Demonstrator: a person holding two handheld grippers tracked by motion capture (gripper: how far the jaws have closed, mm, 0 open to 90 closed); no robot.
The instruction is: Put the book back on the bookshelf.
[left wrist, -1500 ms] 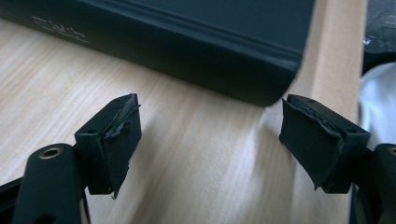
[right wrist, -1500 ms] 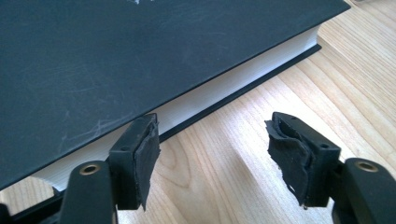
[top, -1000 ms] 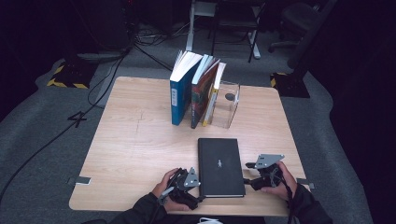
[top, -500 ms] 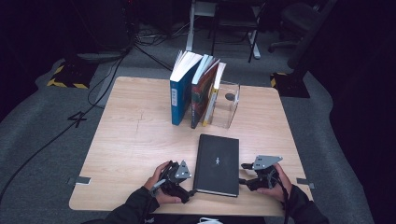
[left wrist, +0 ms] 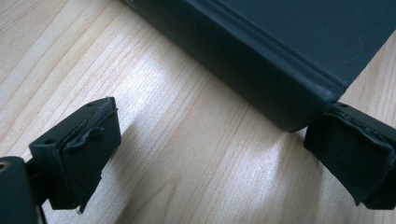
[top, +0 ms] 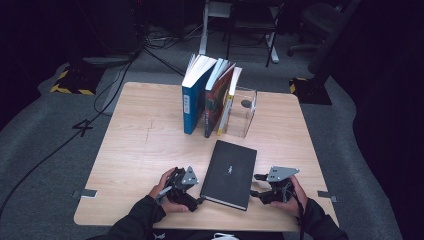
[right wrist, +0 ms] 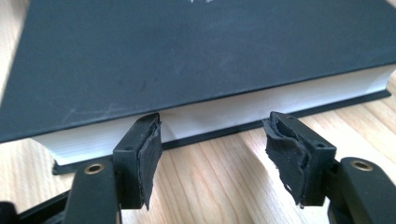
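Seen from above, a black hardcover book (top: 229, 173) lies flat near the six o'clock edge of a pale wood-grain table (top: 140, 145), angled slightly, with a hand-held gripper on either side. At the book's nine o'clock, the left gripper (top: 198, 199) sits low by the spine's near corner; its own view shows the jaws spread wide, one pad (left wrist: 355, 154) touching or just under the rounded corner of the spine (left wrist: 261, 70), the other well clear over bare wood. At the book's three o'clock, the right gripper (top: 252, 186) faces the page edge; its view shows the jaws parted wide, closed on nothing, both tips just short of the white page block (right wrist: 224, 114), though whether they brush the lower cover is hard to tell.

Toward the table's twelve o'clock, a blue book (top: 192, 100) and two more upright books (top: 220, 97) lean against a clear plastic bookend box (top: 243, 112). Dark sleeves (top: 135, 222) enter from six o'clock.

Around the table the room is dim: grey carpet (top: 45, 150), a chalked mark on the floor (top: 82, 127) at nine o'clock, cables (top: 125, 65) trailing toward eleven o'clock, yellow-and-black striped bases (top: 67, 82), and an office chair (top: 322, 20) at one o'clock.
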